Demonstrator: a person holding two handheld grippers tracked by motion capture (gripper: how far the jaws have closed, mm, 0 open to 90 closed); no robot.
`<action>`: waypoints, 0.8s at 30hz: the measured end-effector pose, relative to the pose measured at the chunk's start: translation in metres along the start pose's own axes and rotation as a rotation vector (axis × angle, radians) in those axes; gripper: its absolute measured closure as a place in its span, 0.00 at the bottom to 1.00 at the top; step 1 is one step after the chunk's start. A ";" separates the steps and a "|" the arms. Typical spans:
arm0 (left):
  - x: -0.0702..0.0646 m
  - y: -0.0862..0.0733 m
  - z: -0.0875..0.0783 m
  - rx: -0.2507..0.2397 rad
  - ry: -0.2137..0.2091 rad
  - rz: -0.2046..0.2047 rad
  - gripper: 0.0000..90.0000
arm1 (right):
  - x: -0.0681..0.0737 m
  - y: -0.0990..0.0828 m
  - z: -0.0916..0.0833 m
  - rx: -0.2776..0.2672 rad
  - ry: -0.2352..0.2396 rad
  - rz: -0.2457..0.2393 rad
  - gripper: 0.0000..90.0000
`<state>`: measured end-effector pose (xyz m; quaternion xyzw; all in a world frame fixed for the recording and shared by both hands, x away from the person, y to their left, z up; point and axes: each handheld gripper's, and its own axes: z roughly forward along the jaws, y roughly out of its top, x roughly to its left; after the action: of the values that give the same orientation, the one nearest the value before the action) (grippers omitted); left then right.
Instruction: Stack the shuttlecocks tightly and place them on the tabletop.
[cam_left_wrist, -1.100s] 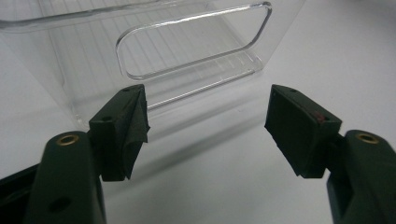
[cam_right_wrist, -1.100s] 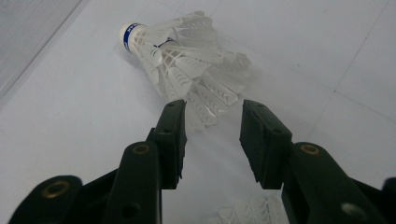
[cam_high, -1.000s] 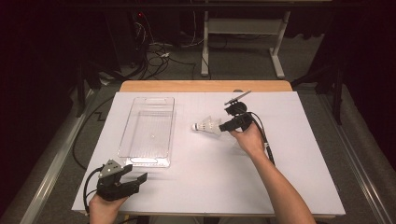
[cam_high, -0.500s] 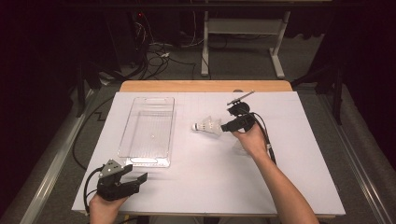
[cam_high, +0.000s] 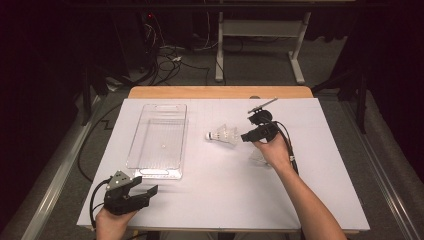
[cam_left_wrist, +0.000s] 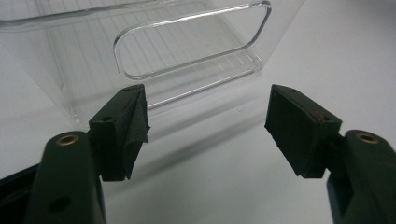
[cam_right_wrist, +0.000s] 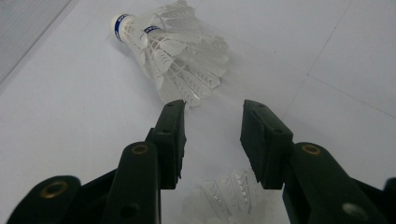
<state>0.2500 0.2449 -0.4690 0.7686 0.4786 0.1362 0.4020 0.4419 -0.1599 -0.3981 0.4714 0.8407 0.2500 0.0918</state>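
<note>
White sheeting covers the surface (cam_high: 225, 200), whose wooden far edge borders a dark floor strewn with cables. Near the middle of the sheet, toward its far right part, a white shuttlecock (cam_high: 223, 134) lies on its side, cork end with a blue band pointing toward the clear bin, feather skirt turned toward the right tool (cam_high: 246, 137). In the right gripper view the same shuttlecock (cam_right_wrist: 170, 56) lies just beyond the tool's tips, its skirt close to the left-hand jaw but apart from it — nothing sits between the pads. The jaws stand partly open, a moderate gap between them, gripping nothing. A second shuttlecock (cam_right_wrist: 229, 196) lies on the sheet below the tool's body, seen between the jaw roots; in the high view it appears as a pale shape (cam_high: 257, 157) beside the person's right hand (cam_high: 274, 150).

Left of the first shuttlecock, well apart from it, stands a clear plastic bin (cam_high: 159, 140), long and rectangular, with a handle slot in its near end wall (cam_left_wrist: 187, 46). At the near left corner of the surface the left tool (cam_high: 150, 191) is held low in the left hand (cam_high: 112, 222) — jaws wide apart, empty, aimed at the bin's near end.
</note>
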 end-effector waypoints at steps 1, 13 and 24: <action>0.000 0.000 0.000 -0.001 -0.002 0.000 0.34 | -0.001 0.000 0.000 -0.002 0.000 -0.003 0.67; 0.001 0.000 0.000 -0.001 0.000 -0.004 0.34 | -0.009 -0.009 -0.004 0.007 -0.007 0.017 0.67; 0.000 0.000 0.000 0.000 0.000 -0.002 0.34 | -0.019 -0.015 -0.007 0.015 -0.031 0.027 0.67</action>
<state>0.2500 0.2452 -0.4690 0.7681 0.4794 0.1357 0.4023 0.4380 -0.1847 -0.4012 0.4874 0.8345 0.2376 0.0978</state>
